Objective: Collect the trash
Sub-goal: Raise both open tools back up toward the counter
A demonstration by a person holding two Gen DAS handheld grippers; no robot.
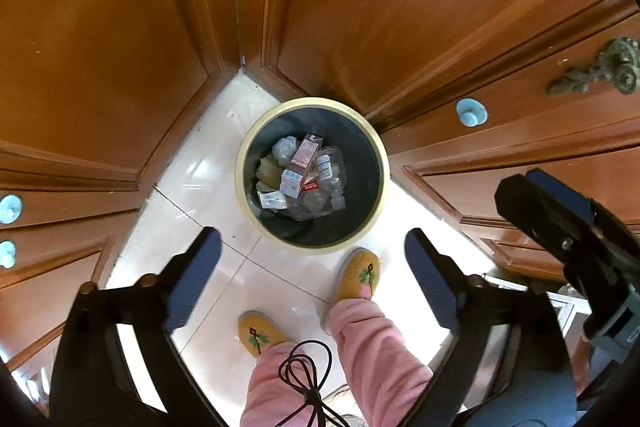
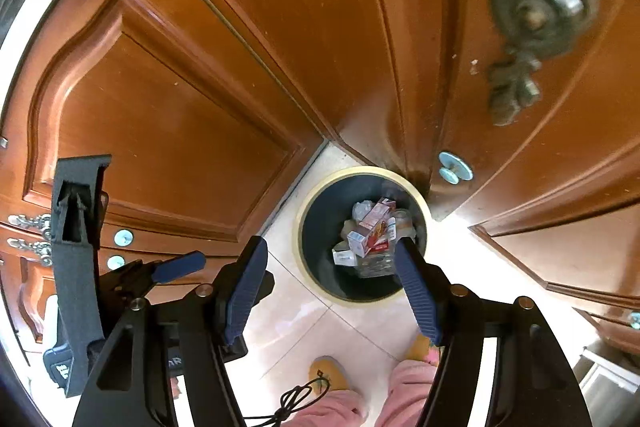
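Note:
A round dark bin with a cream rim (image 1: 382,147) (image 2: 298,231) stands on the pale floor in the corner of wooden doors. Inside lies trash (image 1: 304,175) (image 2: 370,235): small cartons, crumpled clear plastic and a little bottle. My left gripper (image 1: 312,247) hangs high above the bin's near edge, pointing straight down, open wide with nothing between its blue pads (image 1: 196,279). My right gripper (image 2: 332,251) hovers beside it, also open and empty, its right fingertip (image 2: 412,279) overlapping the bin's near side in view. Each gripper shows at the edge of the other's view.
Brown wooden doors (image 1: 100,47) (image 2: 180,115) with blue knobs (image 1: 471,111) (image 2: 454,167) and an ornate metal handle (image 2: 536,11) wall in the corner. A person's feet in yellow slippers (image 1: 360,277) and pink trousers (image 1: 372,359) stand just before the bin. A dark cord (image 1: 306,375) dangles below.

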